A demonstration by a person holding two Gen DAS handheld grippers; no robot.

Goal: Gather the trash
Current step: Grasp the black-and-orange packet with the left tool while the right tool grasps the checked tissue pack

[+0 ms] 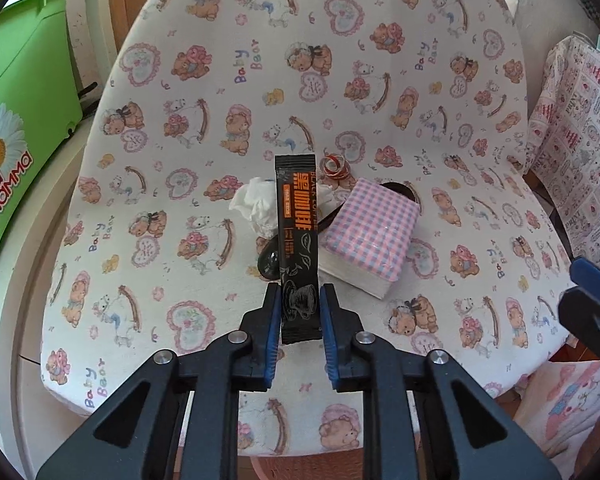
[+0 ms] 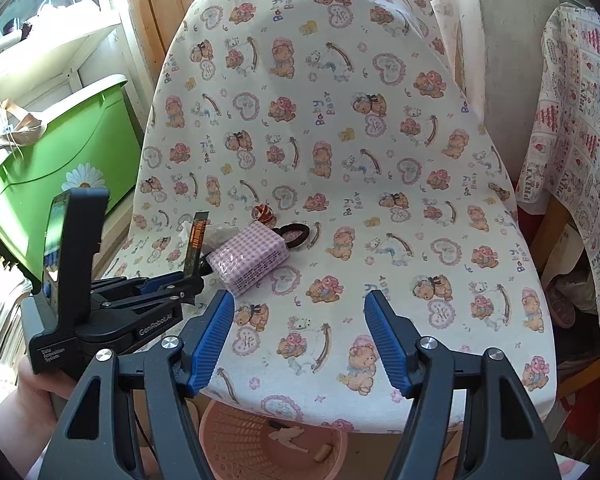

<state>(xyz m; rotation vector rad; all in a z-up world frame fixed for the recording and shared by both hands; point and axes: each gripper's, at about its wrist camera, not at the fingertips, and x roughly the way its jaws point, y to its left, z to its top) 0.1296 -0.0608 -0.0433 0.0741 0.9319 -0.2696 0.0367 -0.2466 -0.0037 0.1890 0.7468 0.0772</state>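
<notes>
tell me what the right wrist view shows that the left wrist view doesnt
Only the right wrist view shows the pink basket under the table edge, with scraps inside, and the whole left gripper from outside. Only the left wrist view shows the sachet's printed face and the crumpled tissue clearly. Both show the checked napkin pack, the bear-print cloth, the green bin, and the right gripper, open.
</notes>
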